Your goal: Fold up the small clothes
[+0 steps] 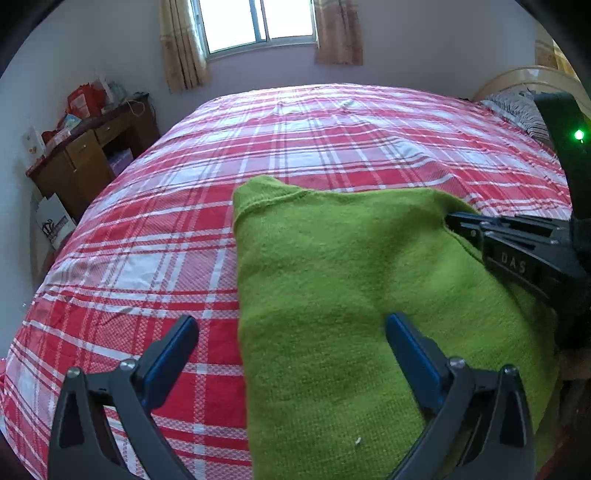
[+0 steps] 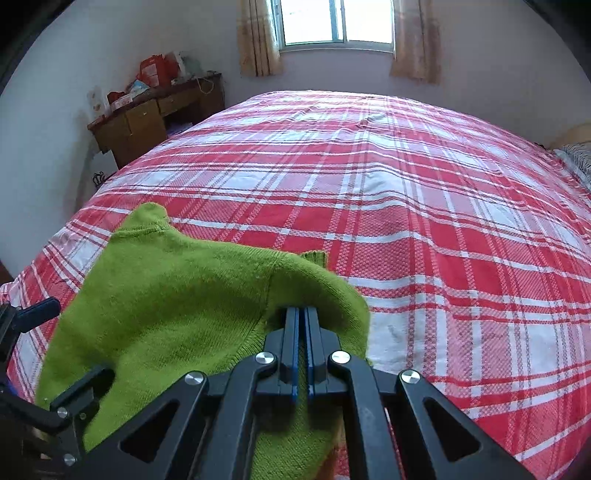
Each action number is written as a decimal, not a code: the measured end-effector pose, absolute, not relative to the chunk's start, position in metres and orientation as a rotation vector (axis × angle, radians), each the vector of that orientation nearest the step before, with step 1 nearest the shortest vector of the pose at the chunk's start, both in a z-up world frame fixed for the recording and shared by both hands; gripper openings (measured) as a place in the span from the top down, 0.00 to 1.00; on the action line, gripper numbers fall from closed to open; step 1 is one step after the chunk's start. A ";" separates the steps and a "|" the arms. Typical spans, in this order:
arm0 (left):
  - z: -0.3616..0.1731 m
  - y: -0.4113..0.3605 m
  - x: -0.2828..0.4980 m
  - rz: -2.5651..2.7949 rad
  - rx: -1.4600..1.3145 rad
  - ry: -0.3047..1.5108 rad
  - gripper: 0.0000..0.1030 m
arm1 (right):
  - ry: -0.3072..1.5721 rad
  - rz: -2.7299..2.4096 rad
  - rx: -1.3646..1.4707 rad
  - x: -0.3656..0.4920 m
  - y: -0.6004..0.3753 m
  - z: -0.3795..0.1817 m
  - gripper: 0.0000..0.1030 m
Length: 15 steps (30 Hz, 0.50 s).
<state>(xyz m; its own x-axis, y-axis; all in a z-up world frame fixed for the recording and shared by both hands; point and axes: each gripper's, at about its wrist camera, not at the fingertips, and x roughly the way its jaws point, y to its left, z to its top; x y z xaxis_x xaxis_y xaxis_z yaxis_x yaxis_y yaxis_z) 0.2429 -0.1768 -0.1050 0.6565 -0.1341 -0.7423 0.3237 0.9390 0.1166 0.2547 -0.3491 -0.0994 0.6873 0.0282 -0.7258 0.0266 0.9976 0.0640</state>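
A: What is the right gripper [image 2: 302, 314] holding?

B: Its two black fingers with blue pads are pressed together on a fold of the bright green knitted sweater [image 2: 177, 306]. The knit bunches up around the fingertips and runs back between the fingers toward the camera.

A: And the left gripper [image 1: 291, 328]?

B: Its fingers stand wide apart with nothing between the blue pads. The left finger sits over the red-and-white plaid bedspread [image 1: 155, 229], the right finger over the green sweater [image 1: 332, 288], whose left edge runs forward between the two.

A: Where does the sweater lie relative to the grippers?

B: It spreads on the bedspread [image 2: 424, 206] ahead of and beneath both. From the right wrist it reaches forward and left of the fingertips, with a pointed corner at its far left end. From the left wrist, the right gripper [image 1: 452, 220] comes in from the right and bites the garment's far right edge.

A: Anything beyond?

B: Well ahead and to the left, a brown wooden desk [image 1: 92, 155] with cluttered bags on top stands against the wall, and a curtained window [image 2: 336, 22] lies straight ahead above the bed.
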 end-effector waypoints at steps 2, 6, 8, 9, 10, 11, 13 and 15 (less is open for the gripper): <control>-0.105 -0.176 0.242 -0.262 0.253 0.813 0.00 | 0.813 -0.013 0.038 0.253 -0.344 -0.098 0.98; -0.105 -0.177 0.241 -0.260 0.272 0.808 0.00 | 0.828 -0.013 0.091 0.236 -0.349 -0.084 0.97; -0.105 -0.177 0.240 -0.257 0.274 0.804 0.00 | 0.793 -0.014 0.226 0.210 -0.362 -0.072 0.97; -0.105 -0.177 0.240 -0.256 0.273 0.804 0.00 | 0.772 -0.009 0.279 0.197 -0.367 -0.069 0.95; -0.105 -0.177 0.241 -0.256 0.270 0.804 0.00 | 0.745 0.001 0.343 0.180 -0.373 -0.066 0.91; -0.105 -0.177 0.241 -0.256 0.267 0.805 0.00 | 0.731 0.010 0.378 0.170 -0.375 -0.065 0.70; -0.105 -0.177 0.241 -0.256 0.264 0.805 0.00 | 0.693 0.013 0.441 0.149 -0.378 -0.069 0.20; -0.105 -0.176 0.241 -0.256 0.262 0.806 0.00 | 0.671 0.030 0.493 0.140 -0.379 -0.075 0.12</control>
<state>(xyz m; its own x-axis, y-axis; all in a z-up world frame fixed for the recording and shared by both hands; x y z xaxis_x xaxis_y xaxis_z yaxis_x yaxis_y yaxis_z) 0.2407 -0.1761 -0.1049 0.6652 -0.1255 -0.7360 0.3230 0.9371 0.1321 0.1401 -0.3788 -0.0748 0.7873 0.1828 -0.5889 0.1295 0.8847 0.4477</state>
